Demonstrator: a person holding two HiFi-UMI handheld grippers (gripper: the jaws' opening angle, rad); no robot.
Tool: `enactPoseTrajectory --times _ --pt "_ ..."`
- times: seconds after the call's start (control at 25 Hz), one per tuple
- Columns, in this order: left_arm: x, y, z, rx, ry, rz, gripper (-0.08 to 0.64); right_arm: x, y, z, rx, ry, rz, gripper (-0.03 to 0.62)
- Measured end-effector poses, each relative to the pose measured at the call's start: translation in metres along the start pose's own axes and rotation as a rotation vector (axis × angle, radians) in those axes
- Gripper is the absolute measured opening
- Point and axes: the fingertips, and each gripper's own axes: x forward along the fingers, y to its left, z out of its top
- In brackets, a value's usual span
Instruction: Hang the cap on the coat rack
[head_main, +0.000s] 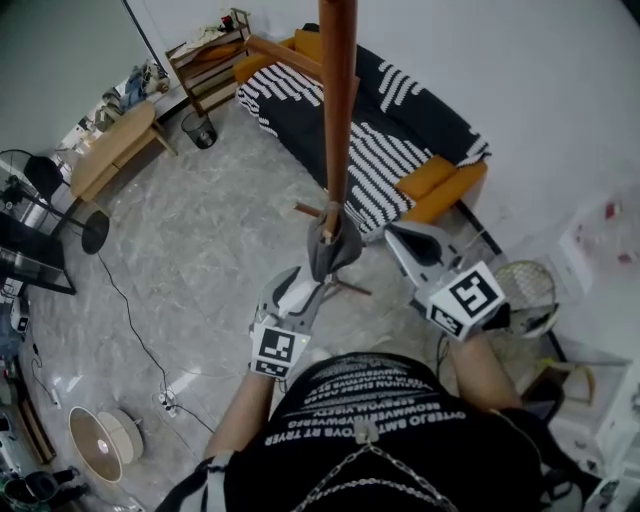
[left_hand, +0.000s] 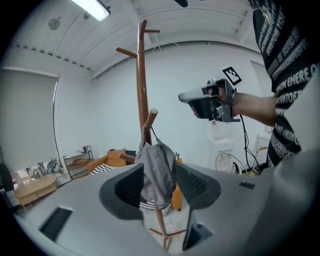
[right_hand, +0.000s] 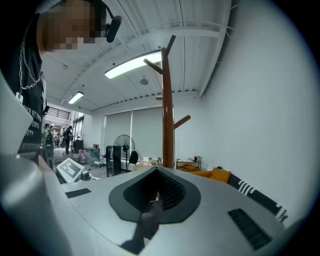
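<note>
Left claw (left_hand: 160, 192) open; marbled floor (head_main: 220, 230), striped sofa (head_main: 400, 140).

Illegible white lettering on shirt (head_main: 370, 390)

Blk tee (head_main: 385, 395), white lettering, chain (head_main: 372, 462); grey left gripper (head_main: 318, 278), right gripper (head_main: 398, 238), b/w marker cubes (head_main: 278, 350).

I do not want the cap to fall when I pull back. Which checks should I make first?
1. Cap hangs on a rack peg: ok.
2. Left gripper open, not clamping the cap: ok.
3. Right gripper apart from rack and cap: ok.
4. Rack stands upright: ok.
5. Cap seated deep enough on the peg: cannot tell.
</note>
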Motion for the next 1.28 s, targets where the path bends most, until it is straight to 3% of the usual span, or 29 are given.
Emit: enactPoseTrajectory --times 0.16,0.28,0.6,0.92,1.28 --pt "-0.024 0.014 0.032 -0.002 -0.048 0.017 0.168 -0.001 0.007 -0.003 0.008 0.001 -0.031 0.002" --pt "-0.043 0.031 0.053 -0.011 -0.062 0.055 0.012 0.000 0.013 -0.001 0.007 0.001 -0.053 0.002" --pt "-0.097 0.068 0.109 -0.080 -0.194 0.124 0.003 -0.010 0.018 0.006 -0.015 -0.012 -0.115 0.002" --pt "-0.112 0.088 0.091 -0.099 -0.165 0.134 0.003 -0.013 0.032 0.009 -0.029 -0.017 -0.142 0.002" --pt "-0.101 0.069 0.078 -0.159 -0.154 0.109 0.003 -0.011 0.035 0.007 -0.036 -0.005 -0.110 0.002"
